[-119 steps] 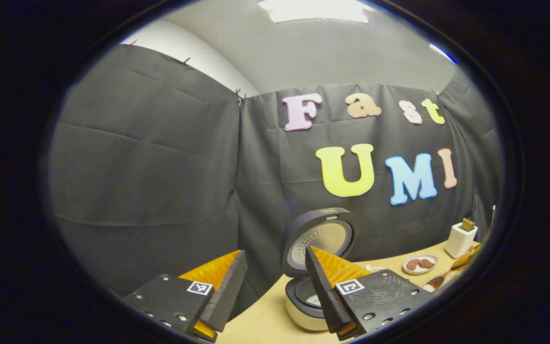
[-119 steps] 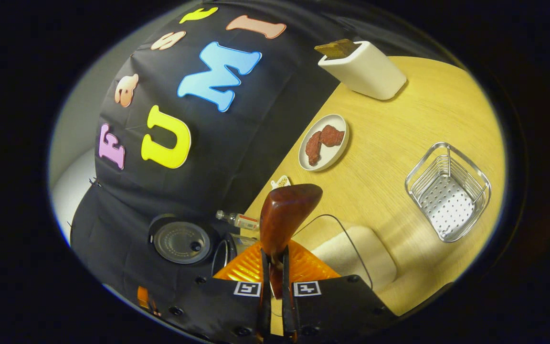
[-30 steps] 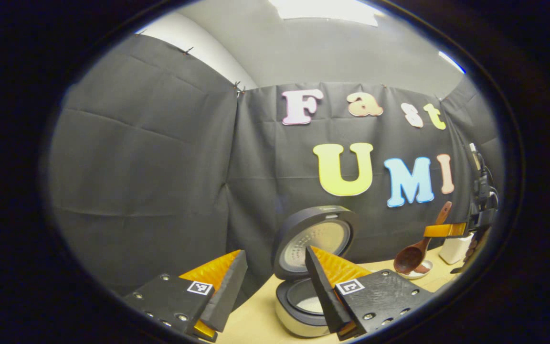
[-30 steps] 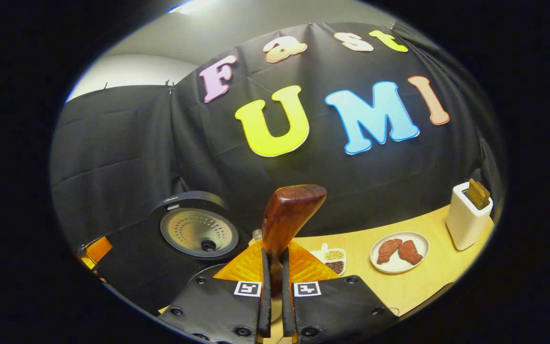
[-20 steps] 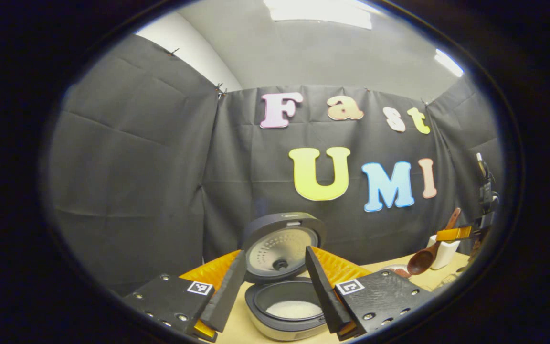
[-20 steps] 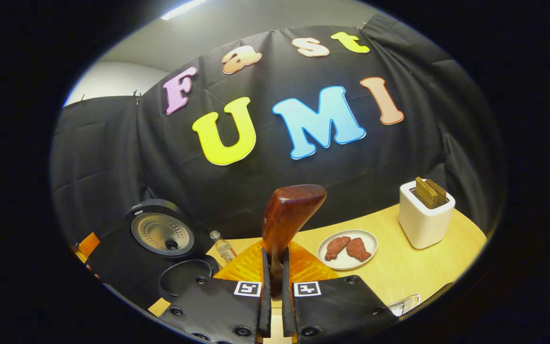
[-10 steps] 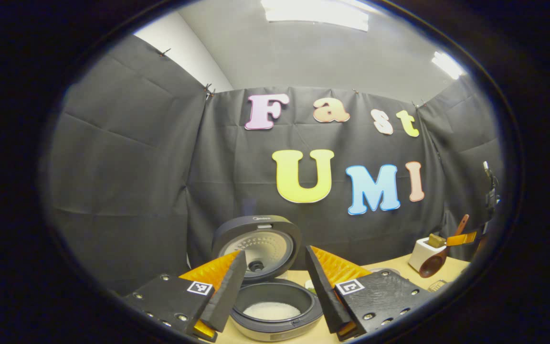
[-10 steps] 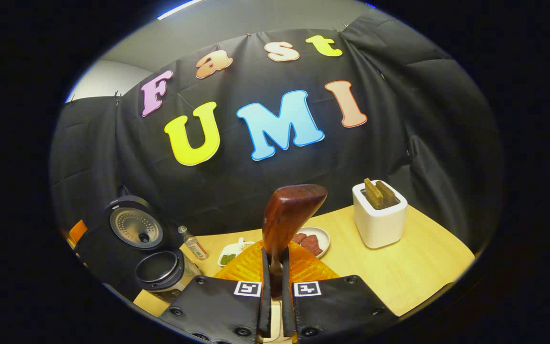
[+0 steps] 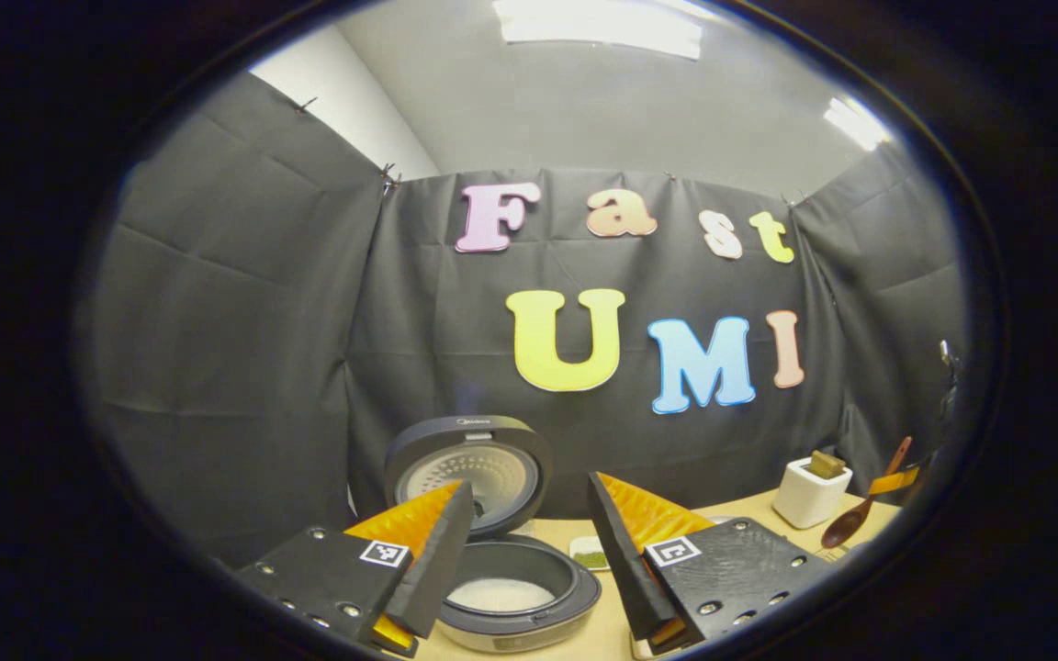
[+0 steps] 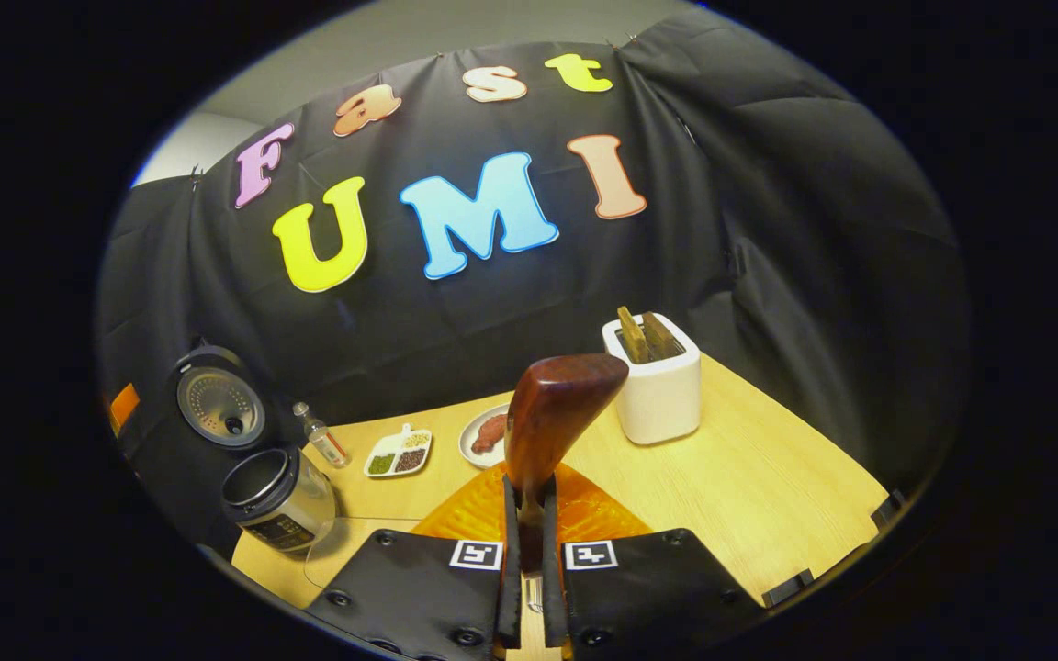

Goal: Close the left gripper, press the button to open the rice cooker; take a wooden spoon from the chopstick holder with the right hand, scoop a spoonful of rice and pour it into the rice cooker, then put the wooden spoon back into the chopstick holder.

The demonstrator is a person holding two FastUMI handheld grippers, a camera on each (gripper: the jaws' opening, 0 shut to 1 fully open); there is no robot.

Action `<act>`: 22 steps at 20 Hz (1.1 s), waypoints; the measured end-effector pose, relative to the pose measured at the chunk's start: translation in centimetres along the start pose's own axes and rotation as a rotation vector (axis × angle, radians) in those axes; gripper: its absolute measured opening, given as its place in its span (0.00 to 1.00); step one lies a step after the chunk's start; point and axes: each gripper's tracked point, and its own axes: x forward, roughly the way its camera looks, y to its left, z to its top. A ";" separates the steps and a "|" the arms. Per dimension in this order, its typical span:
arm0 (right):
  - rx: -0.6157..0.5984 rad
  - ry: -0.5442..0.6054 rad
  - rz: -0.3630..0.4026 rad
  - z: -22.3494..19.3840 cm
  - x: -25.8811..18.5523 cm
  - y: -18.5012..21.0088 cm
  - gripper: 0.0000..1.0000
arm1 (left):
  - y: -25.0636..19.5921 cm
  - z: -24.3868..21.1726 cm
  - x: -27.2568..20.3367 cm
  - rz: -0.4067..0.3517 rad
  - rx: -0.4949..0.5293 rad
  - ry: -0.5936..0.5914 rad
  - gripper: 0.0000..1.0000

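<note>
The rice cooker (image 9: 529, 617) stands open just beyond my left gripper (image 9: 529, 487), its lid (image 9: 469, 468) upright and white rice (image 9: 500, 595) in the pot. My left gripper is open, and nothing is between its fingers. My right gripper (image 10: 529, 488) is shut on the handle of the wooden spoon (image 10: 555, 413), whose bowl points up and away. In the right gripper view the cooker (image 10: 276, 500) sits far left, lid (image 10: 217, 404) raised. In the left gripper view the wooden spoon (image 9: 846, 525) hangs bowl down at the far right, held by the right gripper (image 9: 892, 479).
On the wooden table (image 10: 768, 487) stand a white toaster (image 10: 658, 390) with two slices, a plate of meat (image 10: 485, 433), a divided dish of beans (image 10: 398, 453) and a small bottle (image 10: 322, 439). A clear container's rim (image 10: 322, 551) lies near the cooker.
My right gripper has carried the spoon to the right, away from the cooker and toward the toaster side. The left gripper's view has swung right, so the cooker sits further left; it stays open.
</note>
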 end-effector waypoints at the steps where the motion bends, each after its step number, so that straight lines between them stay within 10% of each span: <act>1: 0.004 0.011 -0.005 -0.6 0.0 -0.5 0.11 | -0.1 0.1 -0.1 0.001 0.003 -0.002 0.78; 15: 0.093 0.192 -0.010 -7.7 2.6 -3.0 0.09 | 0.8 1.4 -2.2 0.042 0.034 -0.013 0.78; 22: 0.079 0.179 0.003 -6.5 2.2 -2.6 0.28 | 0.0 1.8 -1.7 0.032 0.029 -0.020 0.77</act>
